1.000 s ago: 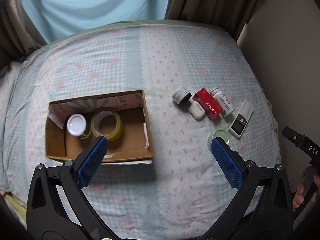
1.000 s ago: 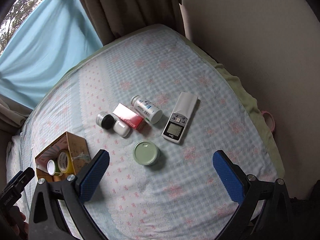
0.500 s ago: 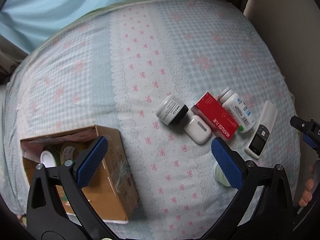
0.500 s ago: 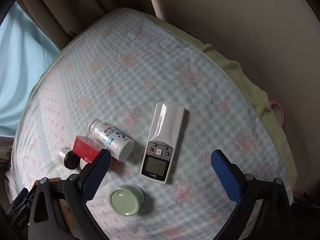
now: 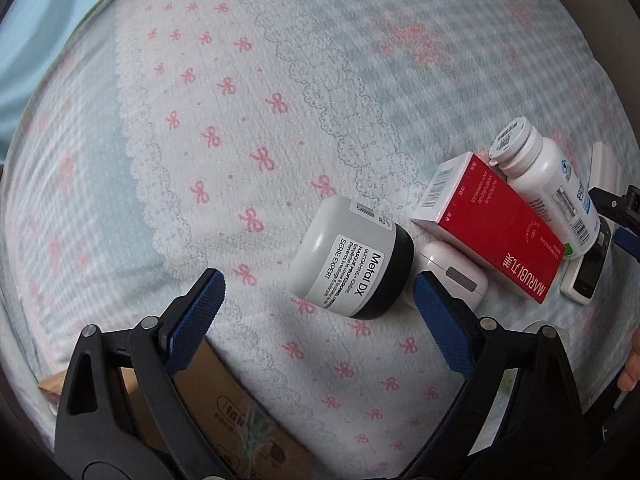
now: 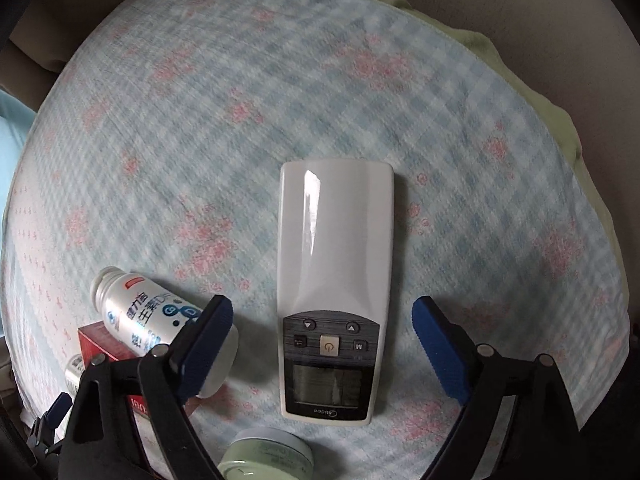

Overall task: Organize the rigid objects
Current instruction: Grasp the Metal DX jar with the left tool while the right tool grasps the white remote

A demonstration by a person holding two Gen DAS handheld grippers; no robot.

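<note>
The white plastic remote control (image 6: 334, 292) is framed lengthwise between the spread, empty fingers of the right gripper (image 6: 322, 344); the left gripper (image 5: 316, 312) is likewise held wide apart.

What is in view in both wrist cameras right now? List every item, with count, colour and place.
jar: 1, grey body with black lid, on its side ahead of the left gripper
earbud case: 1, white, between the jar and the red box
red box: 1, red with white end, flat beside the bottle
bottle: 1, white, on its side against the red box
remote: 1, white with dark display, ahead of the right gripper
round tin: 1, pale green, near edge below the remote
cardboard box: 1, brown, under the left gripper
bedsheet: 1, blue-white check with pink bows
left gripper: 1, black with blue jaws, open
right gripper: 1, same colours, open
</note>
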